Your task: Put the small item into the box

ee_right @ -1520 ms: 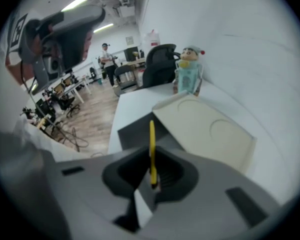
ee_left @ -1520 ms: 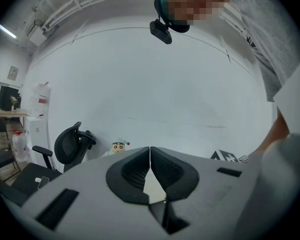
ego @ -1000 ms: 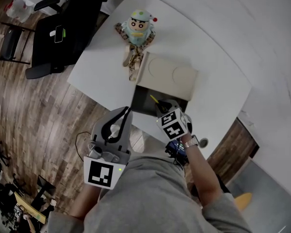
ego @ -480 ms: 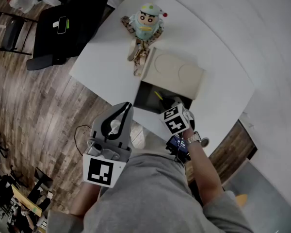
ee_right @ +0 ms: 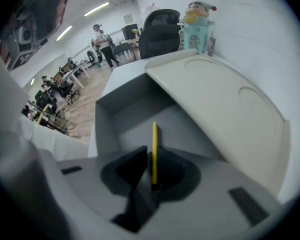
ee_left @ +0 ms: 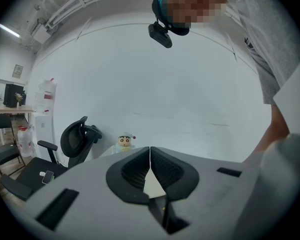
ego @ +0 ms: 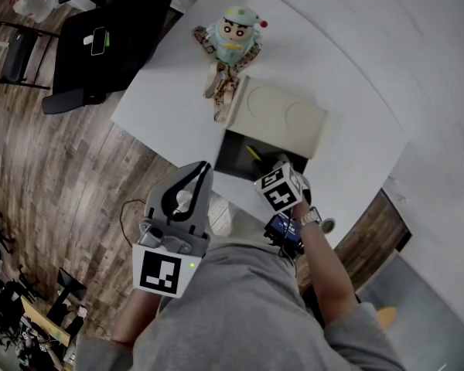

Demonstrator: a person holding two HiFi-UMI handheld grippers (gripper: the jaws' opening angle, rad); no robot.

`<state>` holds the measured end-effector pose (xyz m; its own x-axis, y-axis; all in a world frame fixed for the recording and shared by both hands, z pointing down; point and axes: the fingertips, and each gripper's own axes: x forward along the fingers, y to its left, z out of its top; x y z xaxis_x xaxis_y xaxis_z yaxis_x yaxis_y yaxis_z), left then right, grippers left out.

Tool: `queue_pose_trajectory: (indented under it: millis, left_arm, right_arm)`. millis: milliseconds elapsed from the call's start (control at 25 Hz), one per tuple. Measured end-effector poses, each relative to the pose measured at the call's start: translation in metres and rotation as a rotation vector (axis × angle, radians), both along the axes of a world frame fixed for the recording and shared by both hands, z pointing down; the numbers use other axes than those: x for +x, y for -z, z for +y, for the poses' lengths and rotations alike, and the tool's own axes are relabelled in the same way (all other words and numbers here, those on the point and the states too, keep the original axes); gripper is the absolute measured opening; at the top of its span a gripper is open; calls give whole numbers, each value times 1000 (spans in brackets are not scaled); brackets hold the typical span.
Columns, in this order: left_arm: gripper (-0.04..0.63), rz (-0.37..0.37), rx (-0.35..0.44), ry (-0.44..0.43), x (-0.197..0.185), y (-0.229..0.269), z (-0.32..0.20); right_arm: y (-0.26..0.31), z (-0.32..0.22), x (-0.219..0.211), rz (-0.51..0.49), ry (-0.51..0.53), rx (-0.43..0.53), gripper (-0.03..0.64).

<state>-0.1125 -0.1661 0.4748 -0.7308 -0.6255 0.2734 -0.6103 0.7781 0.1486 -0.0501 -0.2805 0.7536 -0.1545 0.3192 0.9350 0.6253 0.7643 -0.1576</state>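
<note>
Yellow stick [ee_right: 154, 139], one, pinched in the right claw [ee_right: 151, 158] at one open box [ee_right: 132, 119] (left claw [ee_left: 150, 156] clenched, empty).

**White table, wood floor, open office**

A white table [ego: 166, 99] stands against a plain white wall [ee_left: 165, 84] on a dark wood-plank floor [ego: 46, 168]. Near the table's left side is a black office chair [ego: 85, 64] with a phone [ego: 97, 40] lying on its seat. A second dark chair [ego: 11, 64] sits at the far left. In the right gripper view the room opens into a long office with rows of desks [ee_right: 55, 91] under ceiling strip lights [ee_right: 97, 7].
</note>
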Motion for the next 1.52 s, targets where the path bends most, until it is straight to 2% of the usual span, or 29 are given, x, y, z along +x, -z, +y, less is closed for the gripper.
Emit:
queue_pose_trajectory:
  millis: [120,680,880,1040,1280,1520]
  left_arm:
    - [35,-2,3,-13,-2,1,-2]
    - [35,-37,9,-106,-3,16,-12]
    - [35,-55,11,-164,-3,23,-19]
    - [35,-66,11,-220,-3,28,-29]
    - [35,-91,20,-291,-6,35,-40]
    - [35,-82,31,-359,-5,37,-48]
  right_arm:
    - [0,0,0,2,-6,0,98]
    - [29,-14,-5,-56,-133,-18,100]
    - [50,-18,-7,-98,-190,-45,49]
    - [65,-22,-7,-128,-232,-51,38]
    - [89,-27,-4,-176,-360,-104,32]
    - [122,-25,-2,-250,-509,-204,32]
